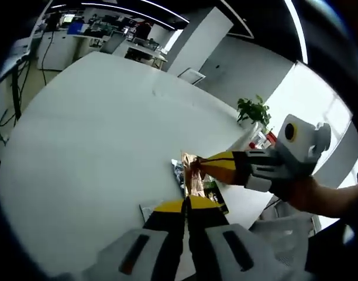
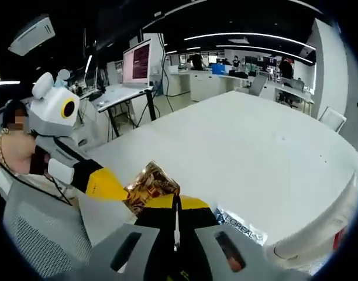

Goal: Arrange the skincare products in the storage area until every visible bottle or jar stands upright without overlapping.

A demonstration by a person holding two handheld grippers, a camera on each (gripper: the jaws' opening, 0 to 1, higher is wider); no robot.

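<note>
gold box (image 1: 193, 175) held above white tabletop (image 1: 97, 129), between both grippers | left gripper (image 1: 185, 206) fingers together at its near end | right gripper (image 1: 205, 164) fingers closed on far end, probably gripping | long axis spans between fingertips

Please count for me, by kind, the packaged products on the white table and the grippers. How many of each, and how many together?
Gold box: 1
Silver L'Oreal sachet: 1
Grippers: 2, the left gripper and the right gripper
Total: 4
</note>
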